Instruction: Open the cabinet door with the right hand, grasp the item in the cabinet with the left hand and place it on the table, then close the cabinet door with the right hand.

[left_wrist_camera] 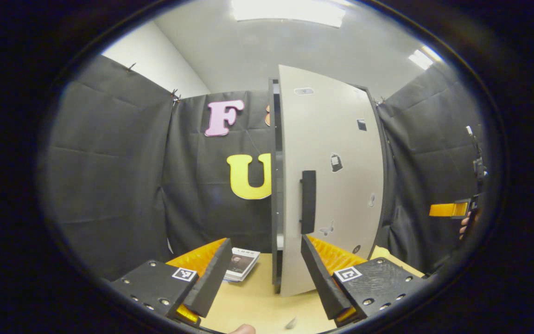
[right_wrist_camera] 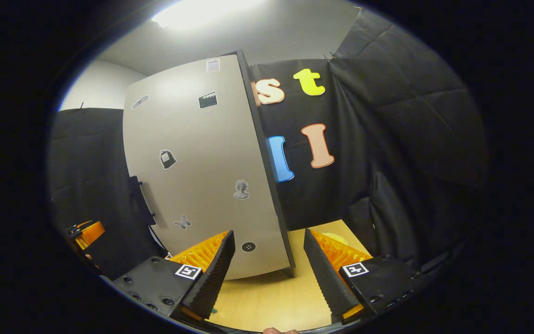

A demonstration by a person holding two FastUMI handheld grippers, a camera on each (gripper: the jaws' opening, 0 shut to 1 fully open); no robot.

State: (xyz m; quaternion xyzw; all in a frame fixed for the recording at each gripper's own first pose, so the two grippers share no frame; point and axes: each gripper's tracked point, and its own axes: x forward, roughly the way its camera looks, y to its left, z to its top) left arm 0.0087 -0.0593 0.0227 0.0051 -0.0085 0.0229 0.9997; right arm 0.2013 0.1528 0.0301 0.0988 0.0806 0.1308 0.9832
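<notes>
We see one tall cabinet (left_wrist_camera: pixel 276 185) standing on a smooth, pale wooden table (left_wrist_camera: pixel 257 301), its flat, matte beige door (left_wrist_camera: pixel 332 139) shut or nearly so and bearing one long dark bar handle (left_wrist_camera: pixel 308 202) and several small stickers. On the table to the cabinet's left lies one thin, flat printed packet (left_wrist_camera: pixel 243 263), rectangular and glossy. Our left gripper (left_wrist_camera: pixel 267 273) hangs open and empty before the door edge, its two wedge-shaped fingers ribbed on their outer sides. Our right gripper (right_wrist_camera: pixel 269 273) is likewise spread wide, holding nothing, facing the door's (right_wrist_camera: pixel 202 176) face near its hinge side; it also appears at the far right of the left gripper view, with fingers of a hand behind it
</notes>
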